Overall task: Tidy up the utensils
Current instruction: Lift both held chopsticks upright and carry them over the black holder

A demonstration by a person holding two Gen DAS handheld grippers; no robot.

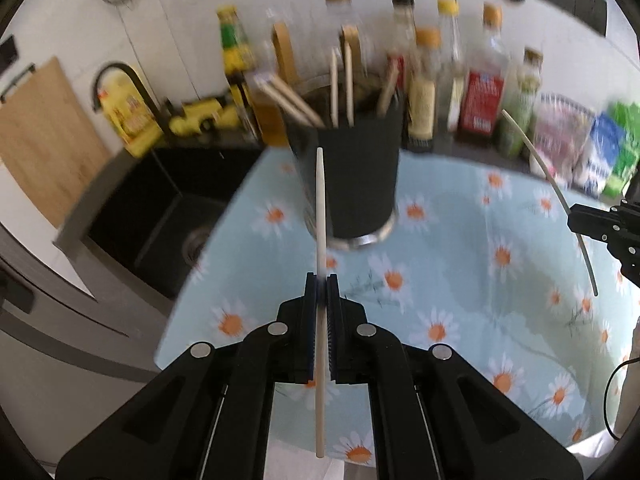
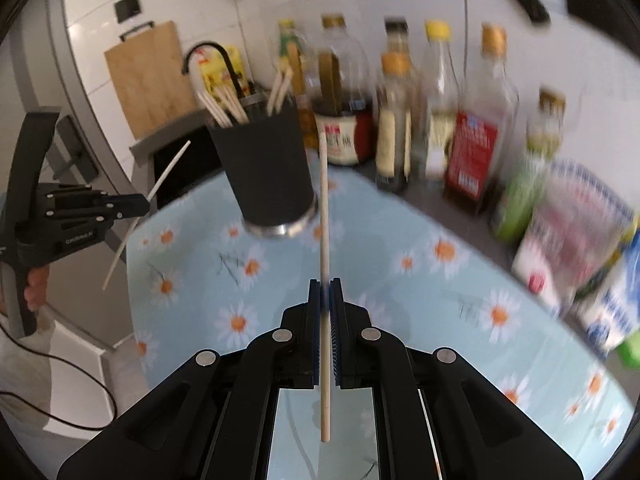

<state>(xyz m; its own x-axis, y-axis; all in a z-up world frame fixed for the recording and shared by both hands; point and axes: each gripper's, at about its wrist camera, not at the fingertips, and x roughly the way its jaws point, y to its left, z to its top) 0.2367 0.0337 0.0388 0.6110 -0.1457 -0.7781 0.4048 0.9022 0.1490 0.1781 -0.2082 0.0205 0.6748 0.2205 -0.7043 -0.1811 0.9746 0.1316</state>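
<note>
A black utensil cup (image 1: 352,176) stands on the daisy-print cloth (image 1: 460,280) and holds several wooden chopsticks (image 1: 340,88). My left gripper (image 1: 322,280) is shut on a pale chopstick (image 1: 320,200), held upright in front of the cup. My right gripper (image 2: 325,284) is shut on another chopstick (image 2: 324,208), just right of the cup (image 2: 268,176). The right gripper also shows at the right edge of the left wrist view (image 1: 576,218) with its chopstick (image 1: 548,184). The left gripper shows at the left of the right wrist view (image 2: 144,204).
A row of sauce bottles (image 1: 484,80) and food packets (image 1: 560,136) lines the back of the counter. A black sink (image 1: 160,216) with a black tap (image 1: 120,76) lies left of the cloth. A wooden cutting board (image 1: 44,136) leans on the wall.
</note>
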